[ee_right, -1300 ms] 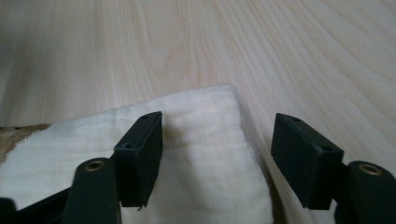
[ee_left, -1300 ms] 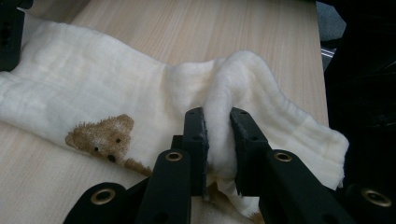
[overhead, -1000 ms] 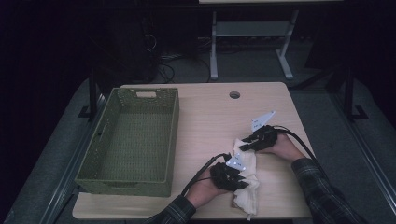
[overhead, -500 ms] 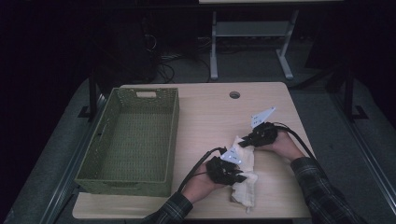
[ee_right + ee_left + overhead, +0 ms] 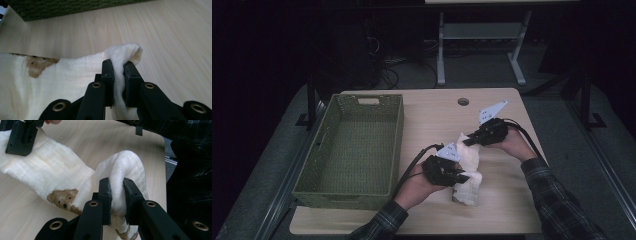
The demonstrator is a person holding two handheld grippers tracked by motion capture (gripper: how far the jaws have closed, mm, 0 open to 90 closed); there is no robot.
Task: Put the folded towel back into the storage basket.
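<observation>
Cream cloth (image 5: 467, 172), just one: your left gripper (image 5: 458, 178) and right gripper (image 5: 468, 141) both pinch it; one basket (image 5: 357, 150) at nine o'clock.

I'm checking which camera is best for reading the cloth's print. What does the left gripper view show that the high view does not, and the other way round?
Left gripper view: a brown teddy bear print on the white cloth, and the left gripper with its pads pinching a bunched fold.

High view: the green woven basket at the table's left, the table, a round hole in it, and both plaid sleeves.

Both: the cloth held between the left gripper and the right gripper.
</observation>
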